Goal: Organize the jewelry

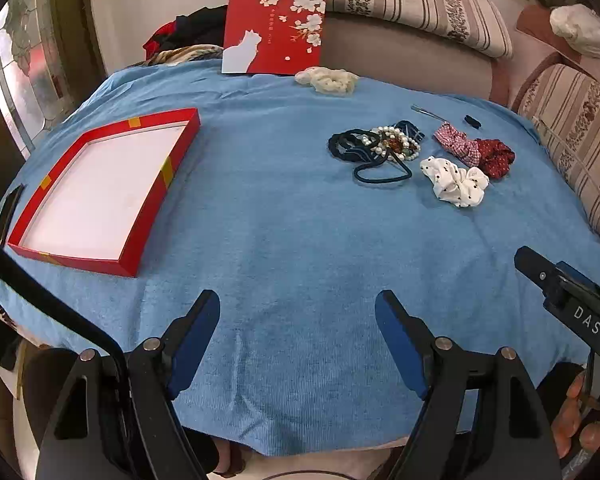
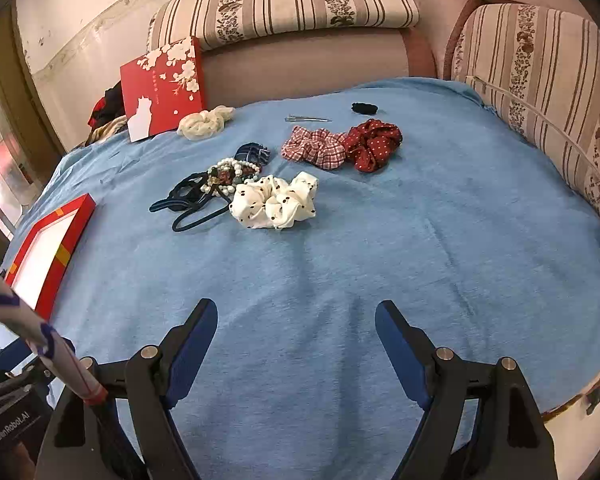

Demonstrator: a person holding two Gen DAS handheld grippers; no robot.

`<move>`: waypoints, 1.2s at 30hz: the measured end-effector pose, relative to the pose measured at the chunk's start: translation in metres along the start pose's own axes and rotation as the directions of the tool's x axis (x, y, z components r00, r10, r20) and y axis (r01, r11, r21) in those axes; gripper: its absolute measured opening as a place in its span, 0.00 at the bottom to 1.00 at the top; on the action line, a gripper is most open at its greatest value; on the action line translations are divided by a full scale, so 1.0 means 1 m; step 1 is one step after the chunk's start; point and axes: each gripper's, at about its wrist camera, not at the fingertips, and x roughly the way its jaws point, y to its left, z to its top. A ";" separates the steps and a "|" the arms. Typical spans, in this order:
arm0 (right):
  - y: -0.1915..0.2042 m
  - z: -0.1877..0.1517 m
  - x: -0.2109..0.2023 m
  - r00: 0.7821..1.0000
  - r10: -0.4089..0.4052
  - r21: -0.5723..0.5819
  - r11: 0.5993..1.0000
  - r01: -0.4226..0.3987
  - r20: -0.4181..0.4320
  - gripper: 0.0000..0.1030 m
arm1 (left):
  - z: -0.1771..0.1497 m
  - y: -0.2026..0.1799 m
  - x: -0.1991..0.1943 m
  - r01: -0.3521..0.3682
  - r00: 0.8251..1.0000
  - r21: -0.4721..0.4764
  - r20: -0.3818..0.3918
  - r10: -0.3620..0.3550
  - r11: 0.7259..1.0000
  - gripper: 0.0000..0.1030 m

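A shallow red box (image 1: pixel 162 178) with a white inside lies open on the blue cloth at the left; its corner shows in the right wrist view (image 2: pixel 66 240). A heap of pearl bracelets (image 1: pixel 396 142) (image 2: pixel 230 172) and dark hair bands (image 1: pixel 354 148) (image 2: pixel 180 200) lies in the middle. Beside it are a white dotted scrunchie (image 1: pixel 456 182) (image 2: pixel 276 200), a checked one (image 1: pixel 458 144) (image 2: pixel 316 148) and a dark red one (image 1: pixel 496 156) (image 2: pixel 374 142). My left gripper (image 1: pixel 298 316) and right gripper (image 2: pixel 296 320) stand open over bare cloth near the front edge, holding nothing.
The red lid with white flowers (image 1: pixel 274 30) (image 2: pixel 164 84) leans against the sofa at the back. A cream scrunchie (image 1: pixel 328 80) (image 2: pixel 204 122), a metal hair clip (image 1: pixel 428 113) (image 2: pixel 308 119) and a small black item (image 1: pixel 472 121) (image 2: pixel 364 109) lie near it. Striped cushions (image 2: pixel 540 92) border the right.
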 end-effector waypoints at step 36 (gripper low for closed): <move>0.016 -0.010 -0.017 1.000 -0.009 -0.024 1.000 0.009 0.015 0.83 | -0.003 0.017 -0.036 0.040 0.998 -0.035 0.054 -0.038 0.999 0.73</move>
